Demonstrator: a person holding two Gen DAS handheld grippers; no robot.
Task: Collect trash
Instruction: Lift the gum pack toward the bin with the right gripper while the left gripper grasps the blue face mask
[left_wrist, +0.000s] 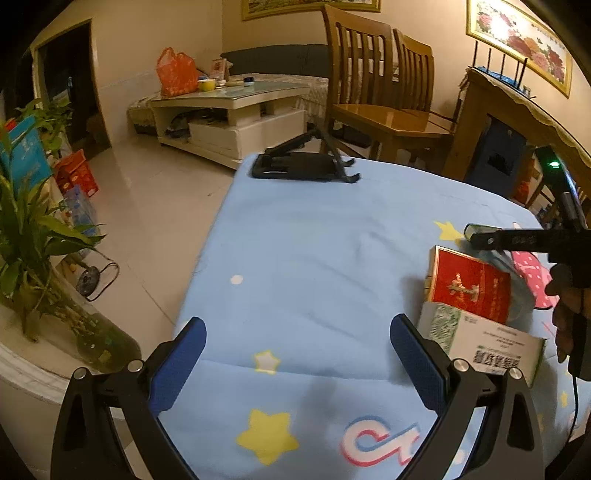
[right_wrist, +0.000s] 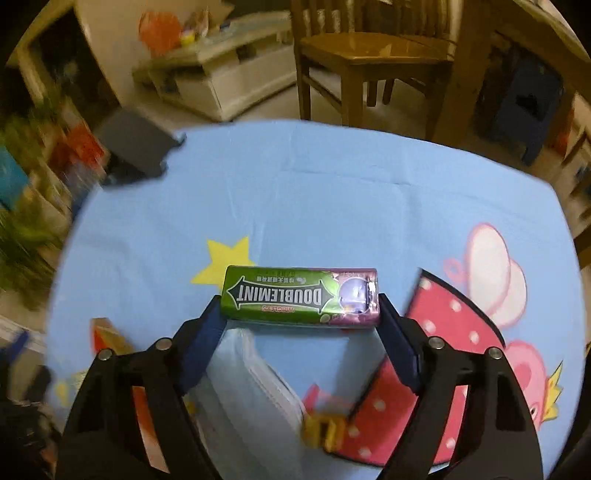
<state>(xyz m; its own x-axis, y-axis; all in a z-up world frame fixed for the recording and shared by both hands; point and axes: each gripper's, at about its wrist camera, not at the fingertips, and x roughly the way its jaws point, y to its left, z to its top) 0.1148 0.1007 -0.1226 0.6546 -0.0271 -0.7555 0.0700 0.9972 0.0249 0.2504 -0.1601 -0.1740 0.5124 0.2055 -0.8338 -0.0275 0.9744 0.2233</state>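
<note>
A green Doublemint gum pack (right_wrist: 288, 295) lies crosswise between the blue pads of my right gripper (right_wrist: 300, 303), which presses on both of its ends. It is shut on the pack just above the blue cloth (right_wrist: 332, 206). Below that gripper lie a pale blue face mask (right_wrist: 255, 373) and a small yellow scrap (right_wrist: 325, 432). In the left wrist view my left gripper (left_wrist: 297, 325) stands open over bare cloth with nothing between its fingers. To its right sit a red box (left_wrist: 469, 288) and a white-and-green box (left_wrist: 480, 339), with the right gripper (left_wrist: 480, 236) just beyond them.
A black folding stand (left_wrist: 306, 166) sits at the cloth's far edge. Wooden chairs (left_wrist: 380, 96) and a wooden cabinet (left_wrist: 491, 122) stand behind the table. A potted plant (left_wrist: 33, 251) is on the left, and a white coffee table (left_wrist: 236, 118) is across the tiled floor.
</note>
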